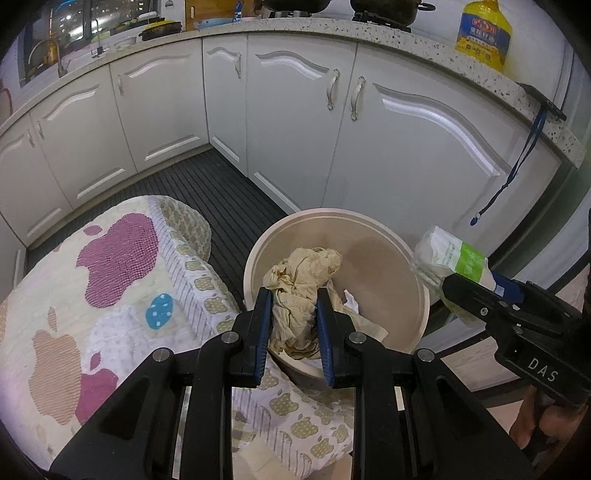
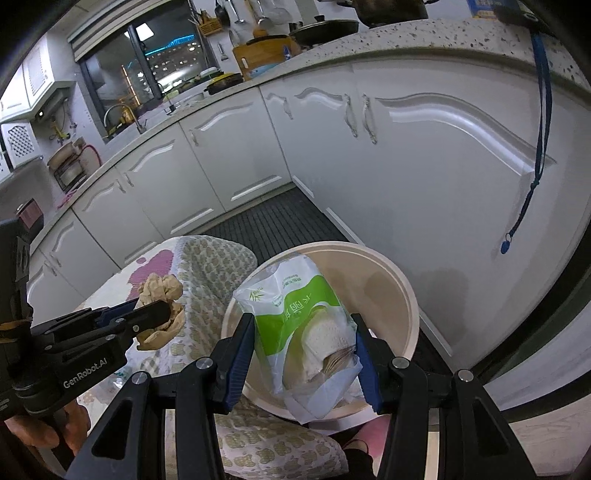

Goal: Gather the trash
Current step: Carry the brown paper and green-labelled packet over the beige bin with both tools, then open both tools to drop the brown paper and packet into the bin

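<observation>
My left gripper point(image 1: 293, 304) is shut on a crumpled beige tissue wad point(image 1: 299, 280) and holds it over the near rim of a round cream bin point(image 1: 376, 254). A white scrap point(image 1: 351, 301) lies inside the bin. My right gripper point(image 2: 304, 332) is shut on a green-and-white plastic tissue pack point(image 2: 295, 314) above the same bin point(image 2: 388, 280). The right gripper with its pack point(image 1: 450, 258) shows at the bin's right in the left wrist view. The left gripper and its wad point(image 2: 160, 291) show at the left in the right wrist view.
A quilt with apple patterns point(image 1: 110, 280) covers the surface left of the bin. White kitchen cabinets point(image 1: 388, 140) stand close behind, with a dark slatted floor mat point(image 1: 221, 192). A blue lanyard point(image 1: 517, 166) hangs from the counter. A yellow oil bottle point(image 1: 484, 33) stands on top.
</observation>
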Tool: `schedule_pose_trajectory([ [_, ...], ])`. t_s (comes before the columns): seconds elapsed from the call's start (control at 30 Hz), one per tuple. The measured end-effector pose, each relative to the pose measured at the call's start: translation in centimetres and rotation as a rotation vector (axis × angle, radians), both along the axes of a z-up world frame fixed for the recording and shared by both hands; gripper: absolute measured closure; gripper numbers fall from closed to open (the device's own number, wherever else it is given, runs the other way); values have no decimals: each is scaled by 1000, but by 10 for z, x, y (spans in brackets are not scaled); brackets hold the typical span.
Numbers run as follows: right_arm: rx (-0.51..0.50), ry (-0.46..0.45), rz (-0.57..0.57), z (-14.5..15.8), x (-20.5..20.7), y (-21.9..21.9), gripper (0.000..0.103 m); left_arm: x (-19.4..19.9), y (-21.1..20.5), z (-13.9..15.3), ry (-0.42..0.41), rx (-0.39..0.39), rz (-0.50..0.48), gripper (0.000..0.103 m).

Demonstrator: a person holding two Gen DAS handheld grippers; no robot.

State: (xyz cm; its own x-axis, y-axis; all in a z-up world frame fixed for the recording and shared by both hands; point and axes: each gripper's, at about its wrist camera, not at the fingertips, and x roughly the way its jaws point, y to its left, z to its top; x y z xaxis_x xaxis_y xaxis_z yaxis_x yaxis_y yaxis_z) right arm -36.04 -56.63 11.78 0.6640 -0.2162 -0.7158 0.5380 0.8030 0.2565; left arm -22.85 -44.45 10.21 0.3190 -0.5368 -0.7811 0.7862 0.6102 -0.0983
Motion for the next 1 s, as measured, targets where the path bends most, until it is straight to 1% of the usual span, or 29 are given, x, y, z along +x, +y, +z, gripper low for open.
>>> schedule_pose_trajectory([
  [0.4,26,29,-28,-14,7,-12,54,6,-17,-17,43,26,-11,82],
  [0.7,37,34,-42,-21,10,-18,54,6,-27,-25,45,47,-23,82],
  [1.0,51,57,-61,-31,15,-27,54,11,-36,-34,72,70,-20,82],
])
